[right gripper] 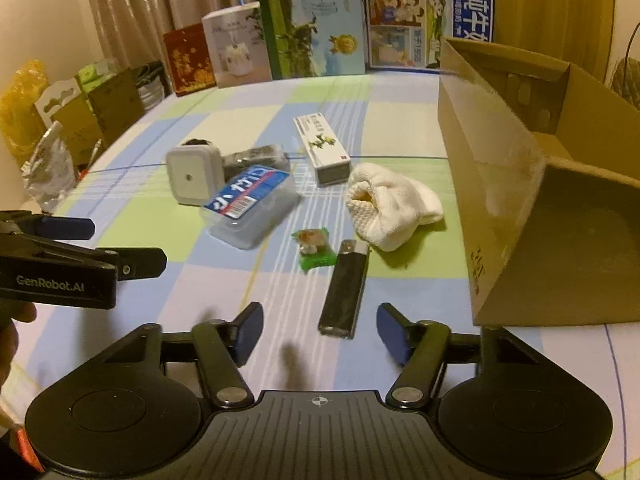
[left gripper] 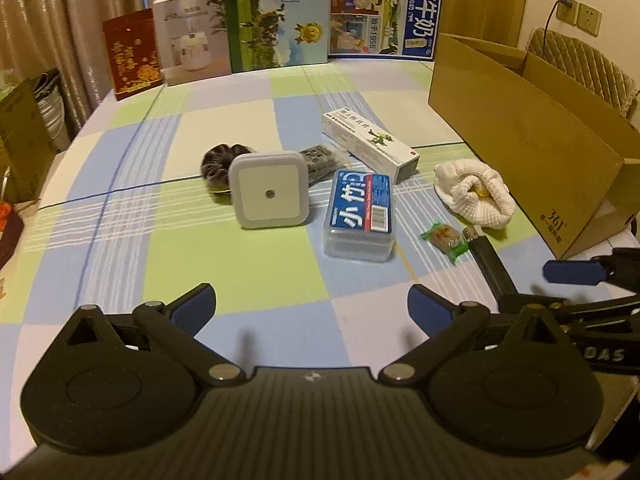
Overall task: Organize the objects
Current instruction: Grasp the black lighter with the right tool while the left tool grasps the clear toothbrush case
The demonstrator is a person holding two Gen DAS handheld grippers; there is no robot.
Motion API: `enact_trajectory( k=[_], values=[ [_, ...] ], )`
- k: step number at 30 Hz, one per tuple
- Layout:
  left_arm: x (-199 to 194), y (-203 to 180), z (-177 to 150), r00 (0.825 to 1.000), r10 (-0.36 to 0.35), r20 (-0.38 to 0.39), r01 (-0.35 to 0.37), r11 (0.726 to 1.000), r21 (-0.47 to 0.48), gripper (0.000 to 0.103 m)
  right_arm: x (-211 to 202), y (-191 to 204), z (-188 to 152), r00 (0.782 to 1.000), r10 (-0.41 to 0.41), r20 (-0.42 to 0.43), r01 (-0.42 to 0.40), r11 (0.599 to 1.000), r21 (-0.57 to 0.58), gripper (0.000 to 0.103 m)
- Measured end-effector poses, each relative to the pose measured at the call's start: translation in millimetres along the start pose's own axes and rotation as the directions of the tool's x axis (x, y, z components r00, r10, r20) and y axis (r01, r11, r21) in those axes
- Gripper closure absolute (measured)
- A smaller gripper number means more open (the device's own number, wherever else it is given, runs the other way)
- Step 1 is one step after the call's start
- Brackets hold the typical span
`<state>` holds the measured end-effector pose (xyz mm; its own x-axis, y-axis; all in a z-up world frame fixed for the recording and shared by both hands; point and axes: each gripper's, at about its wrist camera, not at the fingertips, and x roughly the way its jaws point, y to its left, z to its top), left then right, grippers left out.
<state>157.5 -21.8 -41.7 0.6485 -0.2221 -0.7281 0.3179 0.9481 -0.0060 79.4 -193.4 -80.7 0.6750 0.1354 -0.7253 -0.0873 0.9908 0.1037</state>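
- Left gripper (left gripper: 310,308): fingers spread wide, nothing held, hovering over the checked cloth of the counter (left gripper: 240,272), short of the items.
- Right gripper (right gripper: 320,332): fingers also spread wide, empty; near end of the black lighter (right gripper: 344,292) is seen just ahead, between the fingers but not touched.
- Green-wrapped candy (right gripper: 314,250) lies just left of the lighter's metal top; white knit sock (right gripper: 390,210) just beyond, w/ something yellowish tucked in its opening.
- Clear plastic box w/ blue label (left gripper: 360,214) sits mid-counter; white square night light (left gripper: 270,192) stands to its left, dark scrunchie (left gripper: 218,164) behind it.
- Long white carton (left gripper: 370,144) lies further back, a dark packet (left gripper: 320,158) beside it.
- Open cardboard box (left gripper: 532,148) stands at the right side, well apart from the left gripper.
- Upright printed boxes (left gripper: 276,16) are lined along the far edge.
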Motion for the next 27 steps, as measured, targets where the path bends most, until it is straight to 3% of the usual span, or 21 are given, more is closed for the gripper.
enact_trajectory(
  k=[9,13,19,23,27],
  values=[
    [39.8,-10.1,23.0,0.998,-0.068,0.009,0.068,0.997,0.043,0.013,31.7,-8.2,5.7,0.999,-0.049,-0.012,0.049,0.999,0.018,0.066],
    [55.0,-19.0,30.9,0.996,-0.089,0.003,0.089,0.994,0.070,0.016,35.4,-7.9,6.8,0.997,-0.076,0.003,0.076,0.997,0.001,0.083],
    [79.8,-31.7,37.4,0.996,-0.093,-0.015,0.094,0.991,0.100,0.027,32.7,-11.6,5.5,0.997,-0.074,-0.005,0.074,0.997,0.006,0.084],
    [89.1,-37.2,38.2,0.998,-0.058,-0.017,0.060,0.990,0.125,0.051,29.3,-14.5,5.4,0.998,-0.064,-0.018,0.064,0.998,0.023,0.084],
    [74.4,-32.8,27.8,0.998,-0.044,-0.037,0.047,0.994,0.095,0.051,18.5,-14.6,1.0,0.998,-0.041,-0.037,0.042,0.999,0.030,0.084]
  ],
)
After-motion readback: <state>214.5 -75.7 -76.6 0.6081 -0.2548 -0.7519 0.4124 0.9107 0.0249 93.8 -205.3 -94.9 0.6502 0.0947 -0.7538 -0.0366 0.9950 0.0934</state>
